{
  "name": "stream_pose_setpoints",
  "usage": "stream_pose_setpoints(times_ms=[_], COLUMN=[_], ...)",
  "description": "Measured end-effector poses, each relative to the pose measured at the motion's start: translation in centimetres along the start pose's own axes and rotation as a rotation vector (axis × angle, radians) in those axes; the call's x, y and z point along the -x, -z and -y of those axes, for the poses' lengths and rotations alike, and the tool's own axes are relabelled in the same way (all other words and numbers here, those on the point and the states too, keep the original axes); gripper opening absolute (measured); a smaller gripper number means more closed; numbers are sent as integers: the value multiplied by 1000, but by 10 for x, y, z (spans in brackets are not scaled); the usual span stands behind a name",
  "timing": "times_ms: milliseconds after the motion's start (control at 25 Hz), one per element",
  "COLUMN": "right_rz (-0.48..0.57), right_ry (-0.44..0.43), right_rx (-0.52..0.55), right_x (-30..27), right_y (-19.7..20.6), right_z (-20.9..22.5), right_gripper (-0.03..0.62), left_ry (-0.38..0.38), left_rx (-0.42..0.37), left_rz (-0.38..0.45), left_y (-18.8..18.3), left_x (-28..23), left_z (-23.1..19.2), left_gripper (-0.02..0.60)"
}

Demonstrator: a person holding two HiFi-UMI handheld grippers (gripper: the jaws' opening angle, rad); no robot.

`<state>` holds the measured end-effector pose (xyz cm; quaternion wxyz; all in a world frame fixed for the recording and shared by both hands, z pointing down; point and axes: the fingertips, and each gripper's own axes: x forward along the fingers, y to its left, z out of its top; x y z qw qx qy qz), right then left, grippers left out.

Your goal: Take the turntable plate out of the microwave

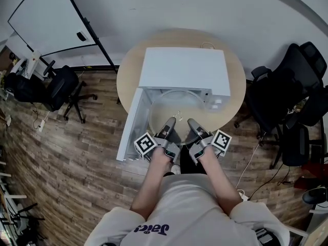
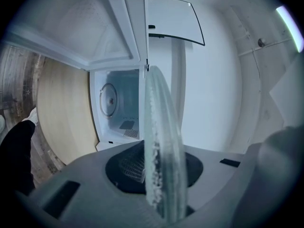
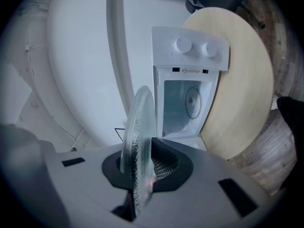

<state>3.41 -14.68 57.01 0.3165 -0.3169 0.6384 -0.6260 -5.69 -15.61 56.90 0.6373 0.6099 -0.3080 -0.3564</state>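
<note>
As the left gripper point(image 1: 168, 122) and right gripper point(image 1: 192, 122) clamp its rim, the turntable plate point(image 1: 177, 108) hangs free.

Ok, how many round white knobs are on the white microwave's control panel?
2, side by side on the white control panel of the microwave: first knob, second knob. None seems hidden.

The head camera looked steeply down on the worktop point(image 1: 128, 78) and microwave point(image 1: 184, 68) from well above. Cameras on the left claw point(image 1: 170, 122) and right claw point(image 1: 191, 122) looked level, close along their jaws, into the same microwave.
</note>
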Motion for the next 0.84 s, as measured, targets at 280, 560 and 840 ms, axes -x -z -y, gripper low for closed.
stream_pose_setpoints(times_ms=[280, 560, 840], right_rz=[9, 17, 10], right_ry=[-4, 8, 40], right_rx=[14, 7, 15], right_x=[6, 16, 16], right_y=[-2, -5, -11], right_z=[-5, 5, 18], right_gripper=[34, 34, 34], left_ry=[15, 9, -5], left_rx=[-11, 3, 45], left_rz=[-21, -29, -28], left_y=[7, 15, 18], left_x=[-2, -2, -8], left_z=[9, -3, -15], left_gripper=[82, 82, 83])
